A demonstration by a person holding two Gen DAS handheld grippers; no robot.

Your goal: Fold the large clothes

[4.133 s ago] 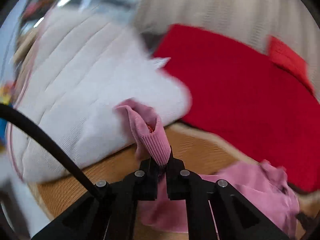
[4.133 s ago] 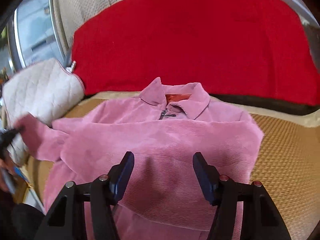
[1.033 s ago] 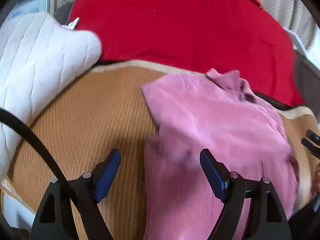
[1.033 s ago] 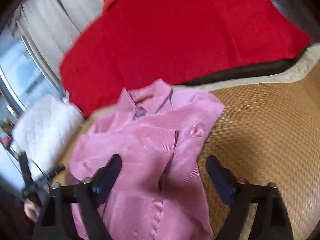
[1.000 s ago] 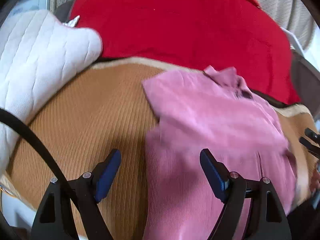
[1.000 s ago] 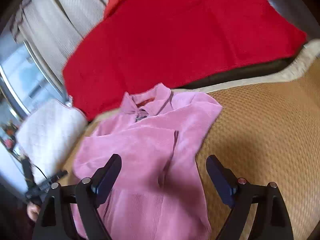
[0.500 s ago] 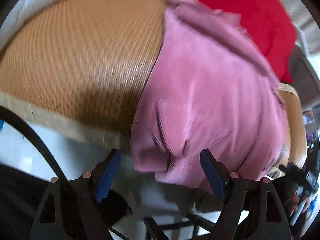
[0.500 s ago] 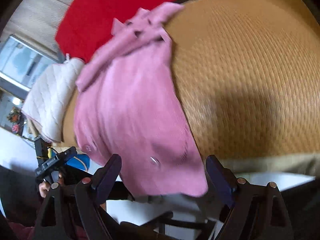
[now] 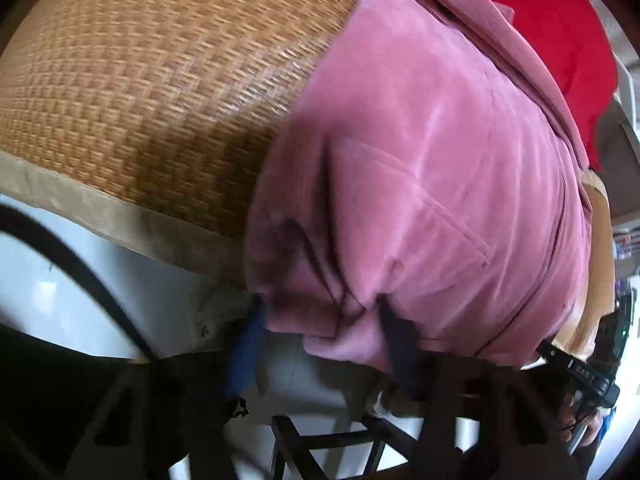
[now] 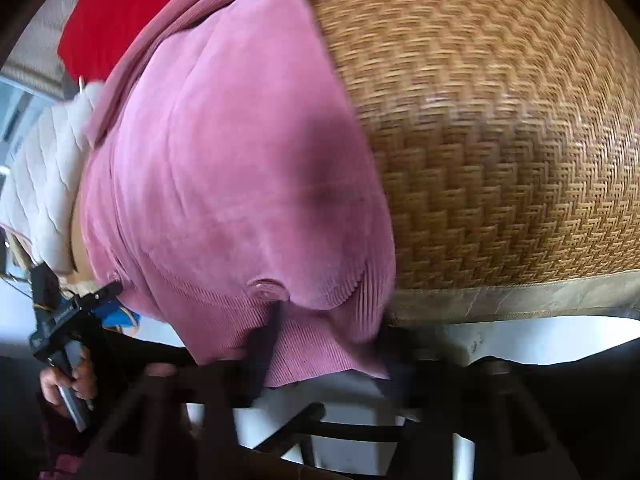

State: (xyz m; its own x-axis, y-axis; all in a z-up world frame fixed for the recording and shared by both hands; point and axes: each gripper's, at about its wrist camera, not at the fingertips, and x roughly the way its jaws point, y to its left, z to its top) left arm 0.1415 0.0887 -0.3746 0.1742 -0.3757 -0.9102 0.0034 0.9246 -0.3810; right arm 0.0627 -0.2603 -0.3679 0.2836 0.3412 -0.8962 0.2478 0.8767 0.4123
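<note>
Two grippers are poised at the hem of the pink corduroy jacket, which is spread on the woven rattan mat with its hem overhanging the front edge. The left gripper and right gripper are spread wide, nothing yet clamped. Closing on both hem corners is judged the next requirement, before folding toward the collar.

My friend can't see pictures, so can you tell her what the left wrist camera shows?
A pink jacket lies on a woven mat, its hem hanging over the edge. The left gripper reaches open around that hem. A red blanket lies behind.
</note>
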